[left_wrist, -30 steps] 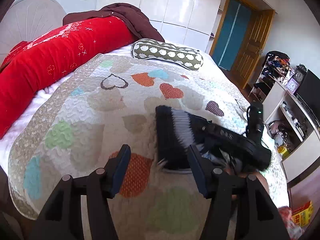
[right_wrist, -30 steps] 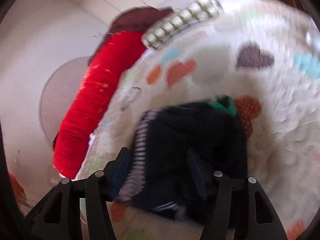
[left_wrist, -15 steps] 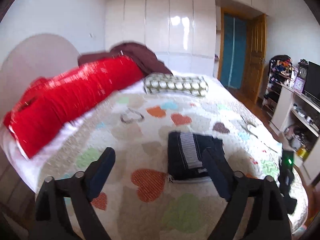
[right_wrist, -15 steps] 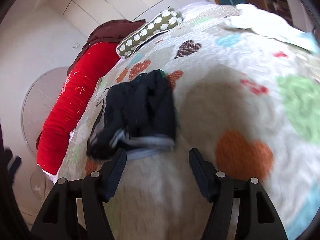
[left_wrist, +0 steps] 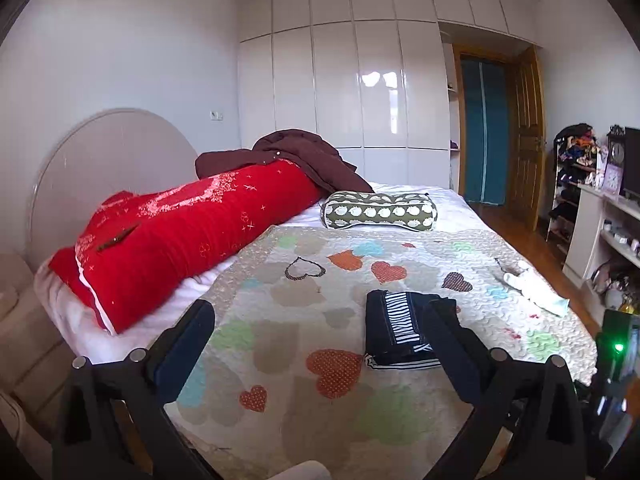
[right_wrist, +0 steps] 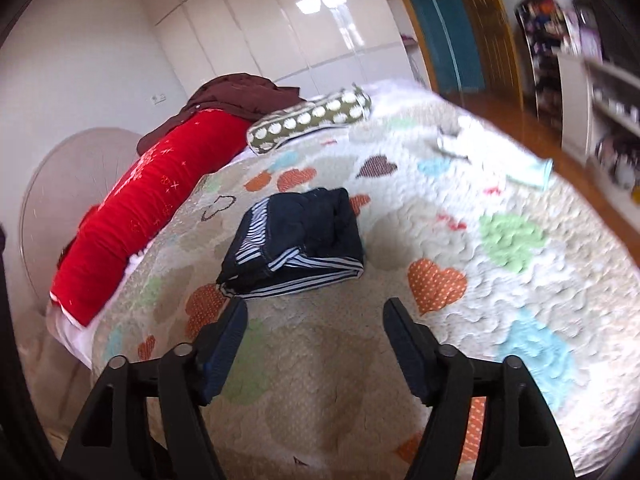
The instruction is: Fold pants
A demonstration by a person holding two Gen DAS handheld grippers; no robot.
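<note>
The navy pants (left_wrist: 394, 328) with striped trim lie folded into a compact rectangle on the heart-patterned quilt (left_wrist: 288, 320); in the right wrist view the pants (right_wrist: 300, 240) sit just ahead of the fingertips. My left gripper (left_wrist: 320, 320) hangs above the near part of the bed, its jaws still opening wide, nothing between them. My right gripper (right_wrist: 316, 320) is short of the pants, its jaws also opening and empty. The right gripper's body with a green light (left_wrist: 618, 348) shows at the right edge of the left wrist view.
A long red bolster (left_wrist: 192, 236) and a maroon garment (left_wrist: 304, 156) lie along the bed's left side, with a green dotted pillow (left_wrist: 380, 210) at the far end. White cloth (left_wrist: 532, 286) rests near the bed's right edge. Shelves (left_wrist: 608, 220) and a door (left_wrist: 528, 140) stand to the right.
Both grippers let go of the pants, opened wider and drew back and up from them. The folded pants stay on the quilt.
</note>
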